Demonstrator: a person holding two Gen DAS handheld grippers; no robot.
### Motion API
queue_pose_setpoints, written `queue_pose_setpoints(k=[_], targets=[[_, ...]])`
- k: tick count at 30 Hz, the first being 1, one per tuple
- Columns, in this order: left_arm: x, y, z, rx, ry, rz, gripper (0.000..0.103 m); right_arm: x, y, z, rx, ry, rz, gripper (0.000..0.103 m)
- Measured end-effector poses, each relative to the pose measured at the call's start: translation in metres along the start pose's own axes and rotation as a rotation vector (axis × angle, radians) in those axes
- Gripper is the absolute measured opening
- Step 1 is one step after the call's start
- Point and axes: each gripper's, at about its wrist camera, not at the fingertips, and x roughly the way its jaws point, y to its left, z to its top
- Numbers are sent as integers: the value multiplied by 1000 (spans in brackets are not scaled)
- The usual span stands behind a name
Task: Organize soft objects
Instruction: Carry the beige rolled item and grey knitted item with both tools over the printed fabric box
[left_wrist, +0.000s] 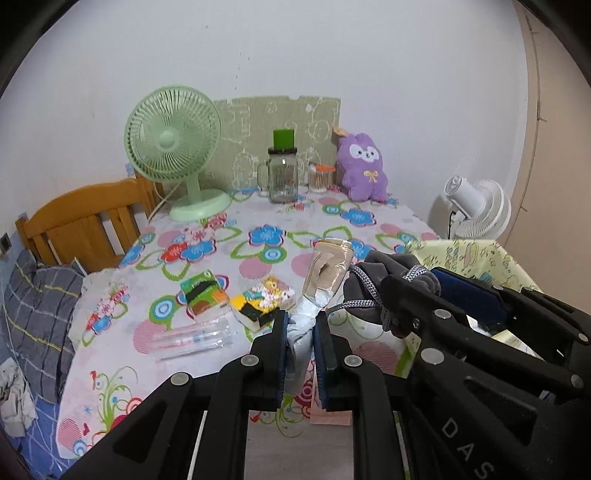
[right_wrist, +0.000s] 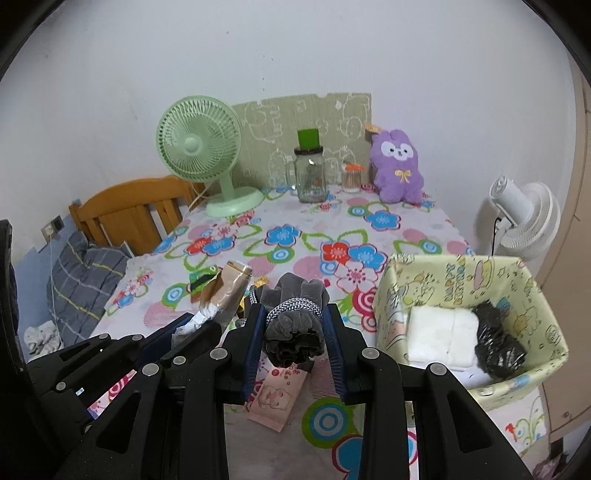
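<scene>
Left gripper (left_wrist: 300, 338) is closed tight on a plastic-wrapped beige packet (left_wrist: 325, 271), held clear above the floral tablecloth (left_wrist: 280, 221). Right gripper (right_wrist: 295, 332) is clamped on a rolled grey cloth bundle (right_wrist: 295, 317) tied with braided cord, just left of the yellow fabric bin (right_wrist: 535, 288). Inside the bin lie a white folded pad (right_wrist: 439, 334) and a black crumpled item (right_wrist: 496, 343), touching.
</scene>
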Motion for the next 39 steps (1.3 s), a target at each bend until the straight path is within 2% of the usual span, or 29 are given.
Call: queue_pose_setpoints(k=[13,39], targets=[[-27,-13,15,10,-63,26,11,-29,-5,17,-23,-49,23,36],[-15,-74,36,52,-90,-57,11,-43,-66,27,-5,-78,-34,36]])
